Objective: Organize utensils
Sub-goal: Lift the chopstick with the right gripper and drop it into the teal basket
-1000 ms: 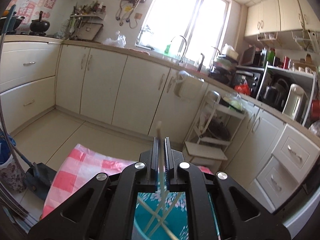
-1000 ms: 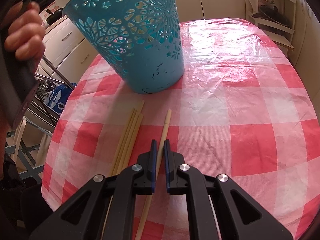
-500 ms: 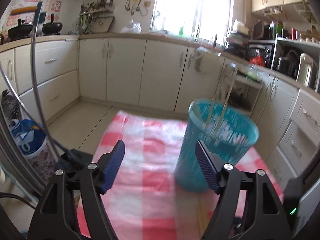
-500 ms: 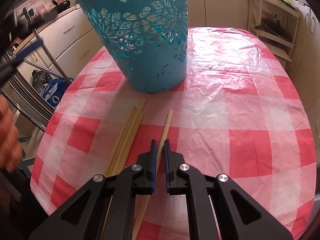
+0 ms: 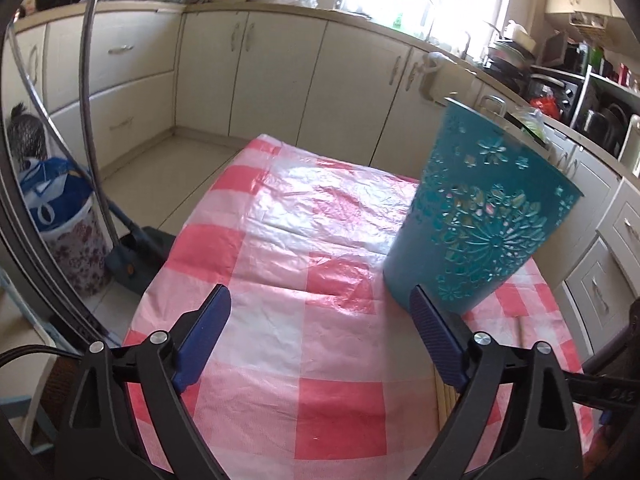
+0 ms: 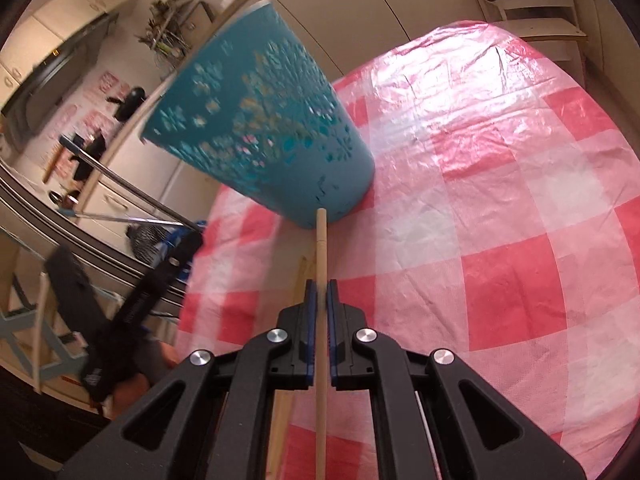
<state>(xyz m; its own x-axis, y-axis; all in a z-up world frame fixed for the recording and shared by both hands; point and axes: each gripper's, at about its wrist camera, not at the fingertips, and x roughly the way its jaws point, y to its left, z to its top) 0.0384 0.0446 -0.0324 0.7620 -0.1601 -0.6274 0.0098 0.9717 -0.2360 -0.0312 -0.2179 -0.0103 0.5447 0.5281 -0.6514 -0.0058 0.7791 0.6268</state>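
Right gripper (image 6: 318, 294): fingers (image 6: 308, 300) closed on a single wooden chopstick (image 6: 321, 264), gripped partway along its shaft. The stick points forward, its far tip in front of the base of the teal perforated basket (image 6: 280, 136); whether tip and basket touch cannot be told. The near end runs back under the gripper body and out of the bottom of the view.

Left gripper (image 5: 320, 332): fingers (image 5: 202, 334) spread wide, having just been opening — nothing lies between them. They hang over a bare stretch of the counter's pink-and-white checked cloth (image 5: 304, 208).

Basket: stands on the cloth to the right of the left gripper, just beyond its right finger. It appears leaning in both wrist views; the lens may account for this. Its contents do not show.

Remaining utensils: a small bundle of pale chopsticks (image 5: 442, 398) lies flat on the cloth below the basket, largely hidden behind the left gripper's right finger. In the right wrist view a sliver of the bundle shows just left of the held stick — the count cannot be read.

In the right wrist view the left gripper's black body shows blurred at the lower left, off the counter's edge.

Surroundings: cream kitchen cabinets (image 5: 280, 72) run behind the counter.
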